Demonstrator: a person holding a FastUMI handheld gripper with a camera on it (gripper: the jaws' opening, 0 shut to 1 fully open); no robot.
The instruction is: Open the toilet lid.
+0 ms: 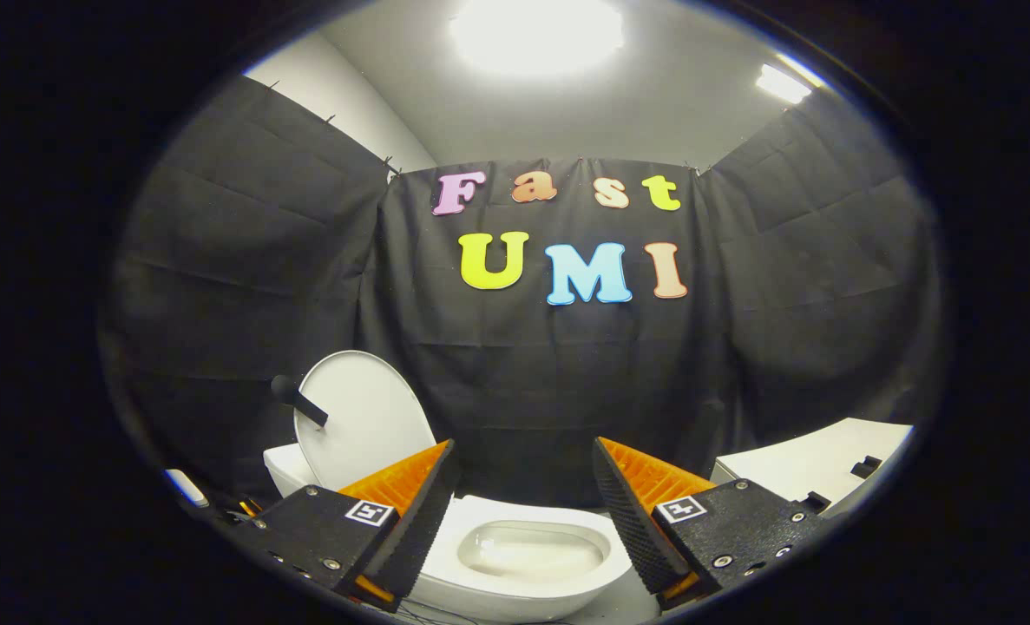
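The gripper (523,503) hangs level over the front of a toilet (532,564), looking along its two fingers toward the booth's black cloth wall (567,382). Its fingers (419,521) are spread wide, with nothing between them and nothing touching either one. The open bowl (532,547) sits in the gap between the fingertips and just below them, with a little water in its bottom. The lid (363,421) stands raised and nearly upright at the back of the toilet, beyond the gripper's left-hand finger, leaning toward the cloth. A dark handle (299,401) sticks out from the lid's face. Part of the white tank (285,469) shows under the lid. Beyond the other finger, a white counter (814,460) runs along the wall. Two ceiling lamps (536,35) glare overhead.
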